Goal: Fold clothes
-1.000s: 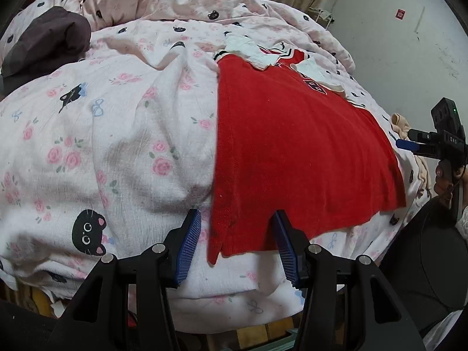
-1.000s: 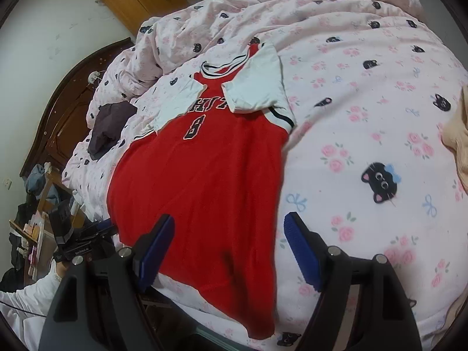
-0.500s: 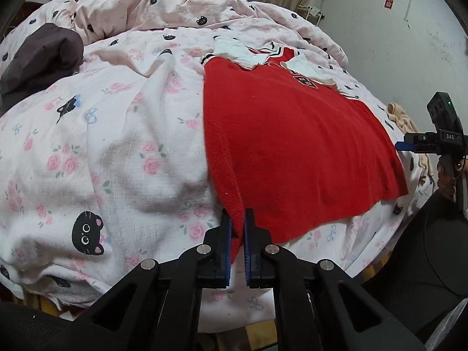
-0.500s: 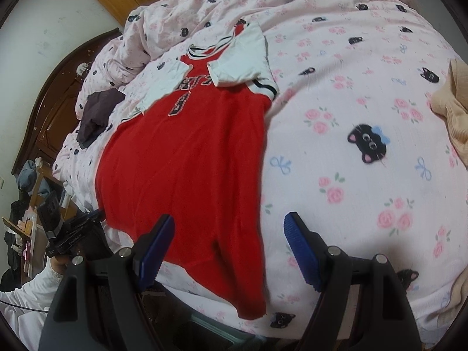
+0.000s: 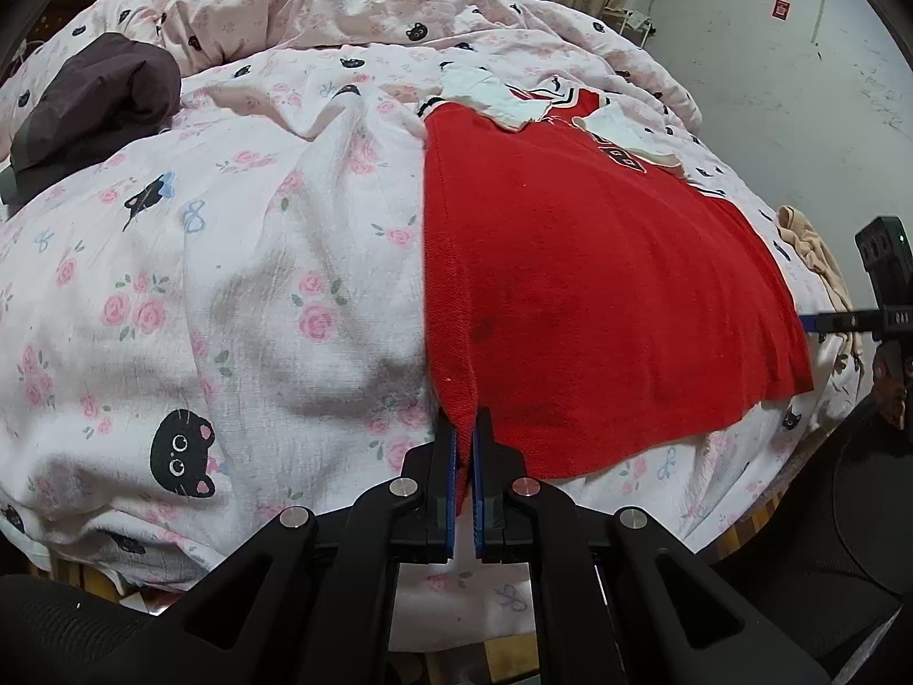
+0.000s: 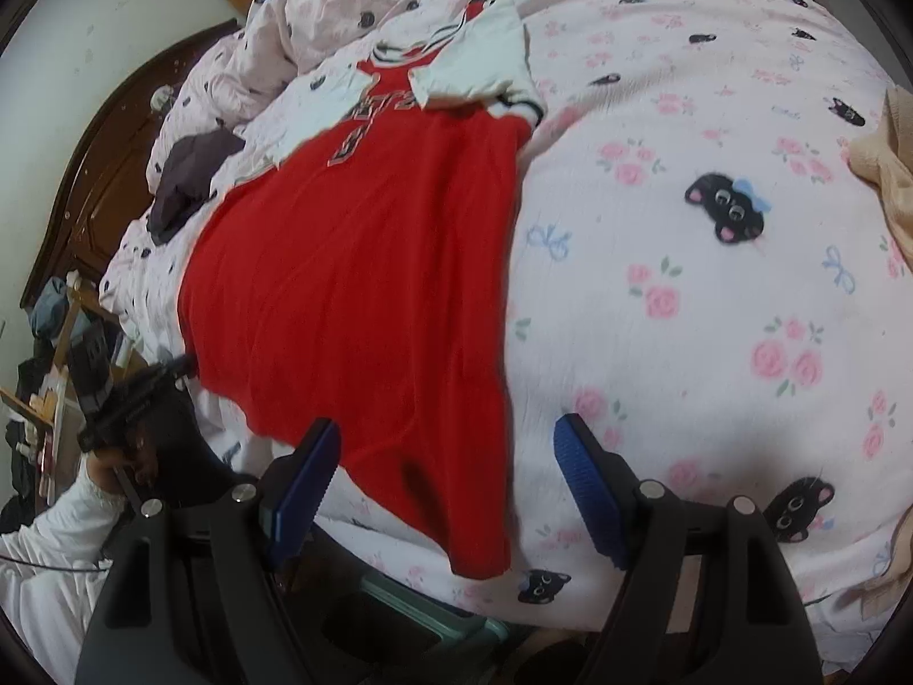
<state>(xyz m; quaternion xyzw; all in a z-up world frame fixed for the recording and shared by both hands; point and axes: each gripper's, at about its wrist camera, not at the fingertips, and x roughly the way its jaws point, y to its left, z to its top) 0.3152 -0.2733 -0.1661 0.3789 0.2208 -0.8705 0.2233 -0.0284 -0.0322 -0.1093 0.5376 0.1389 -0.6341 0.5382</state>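
A red jersey point(image 5: 599, 285) stretches lengthwise away, collar farthest, its near hem corner pinched in the left hand-held gripper point(image 5: 467, 456); the right hand-held gripper point(image 6: 445, 491) gapes empty.

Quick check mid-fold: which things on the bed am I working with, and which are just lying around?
In the job:
red jersey
left gripper, shut on the jersey's hem corner
right gripper, open over the other corner

Lying about:
dark garment
beige cloth
floral quilt
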